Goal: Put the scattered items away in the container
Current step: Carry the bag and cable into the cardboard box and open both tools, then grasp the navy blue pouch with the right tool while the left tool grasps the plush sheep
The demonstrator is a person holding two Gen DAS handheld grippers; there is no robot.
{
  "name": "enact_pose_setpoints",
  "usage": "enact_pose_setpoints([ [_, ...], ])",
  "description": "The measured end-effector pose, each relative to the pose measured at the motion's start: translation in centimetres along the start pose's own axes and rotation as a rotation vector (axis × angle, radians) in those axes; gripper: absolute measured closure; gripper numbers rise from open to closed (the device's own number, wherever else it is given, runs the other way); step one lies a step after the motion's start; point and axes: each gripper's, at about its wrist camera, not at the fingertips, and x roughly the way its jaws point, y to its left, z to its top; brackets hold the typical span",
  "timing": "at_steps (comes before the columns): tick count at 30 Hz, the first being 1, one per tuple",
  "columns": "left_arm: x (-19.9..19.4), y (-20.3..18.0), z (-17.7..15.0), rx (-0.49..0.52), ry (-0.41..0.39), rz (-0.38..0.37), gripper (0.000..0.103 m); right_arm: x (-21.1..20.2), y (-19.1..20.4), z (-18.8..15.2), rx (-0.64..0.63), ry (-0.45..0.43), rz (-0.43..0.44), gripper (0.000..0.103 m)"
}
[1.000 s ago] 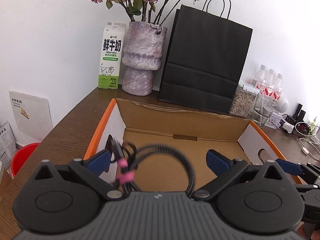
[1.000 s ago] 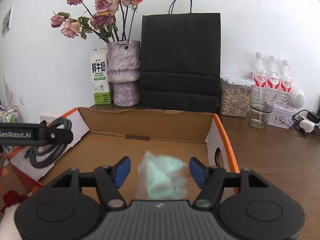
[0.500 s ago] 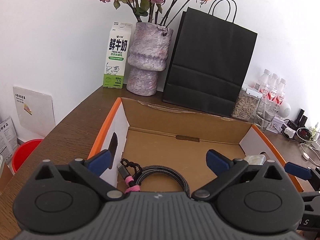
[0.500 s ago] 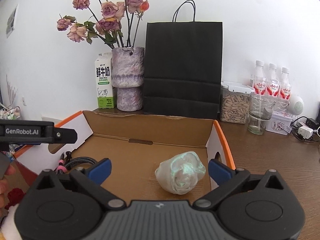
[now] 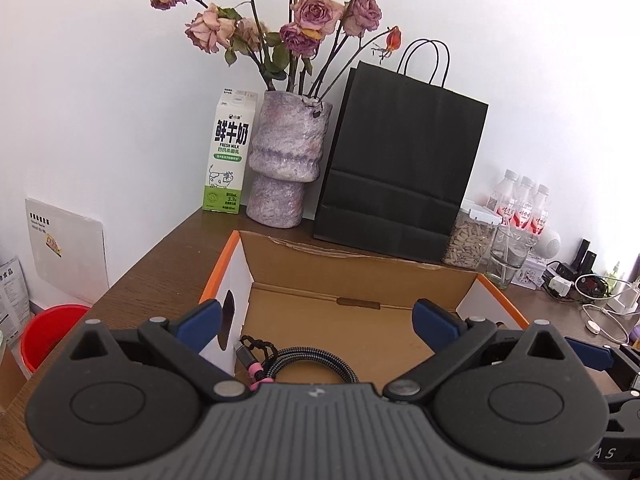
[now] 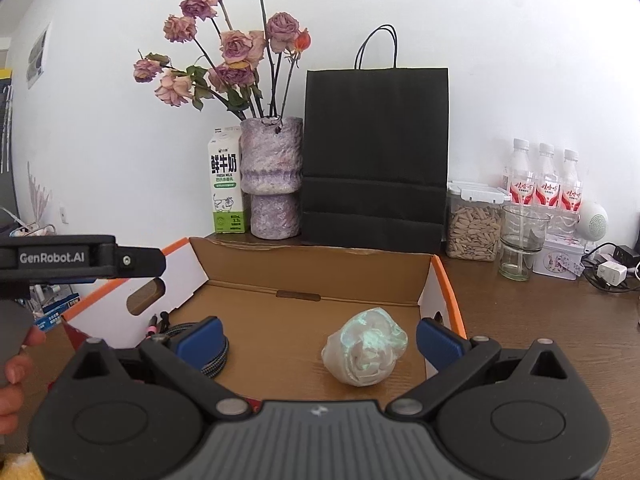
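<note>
A cardboard box (image 6: 320, 276) with orange edges sits open on the brown tabletop (image 6: 540, 320). On its floor, toward the right side, lies a crumpled pale wad with a green tint (image 6: 366, 354). In the box's near left corner lies a coiled braided cable (image 5: 308, 366) with a pink tie.

The right gripper (image 6: 318, 340) hangs over the near edge of the box. Its jaws have just been opening and now stand wide apart; the wad lies on the box floor between and beyond them, touched by neither blue pad. The left gripper (image 5: 318, 320) also hangs at the near edge with its jaws spread wide and nothing held; the cable lies below and between them, free of both pads. Part of a person's hand (image 6: 12, 372) shows at the left edge of the right wrist view.

Behind the box, against the white wall, stand a milk carton (image 5: 228, 156), a mottled purple vase (image 5: 286, 164) of dried roses and a black paper bag (image 5: 400, 168). Farther right are a jar of seeds (image 6: 474, 224), an empty glass (image 6: 520, 240) and three bottles (image 6: 546, 184). A red bucket (image 5: 48, 332) stands below the tabletop at the left.
</note>
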Motion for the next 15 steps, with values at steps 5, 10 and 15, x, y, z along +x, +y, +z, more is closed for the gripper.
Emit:
enact_pose_setpoints([
  [5, -2.6, 0.1, -0.9, -0.001, -0.029, 0.008, 0.000, -1.3, 0.4, -1.1, -0.019, 0.006, 0.008, 0.000],
  [10, -4.9, 0.1, -2.5, 0.019, -0.018, 0.010, 0.000, -3.5, 0.7, -2.5, -0.036, 0.001, -0.010, 0.000],
  [15, -7.5, 0.2, -4.6, 0.050, 0.019, 0.005, 0.000, -7.2, 1.1, -4.2, -0.049, -0.003, -0.011, 0.000],
])
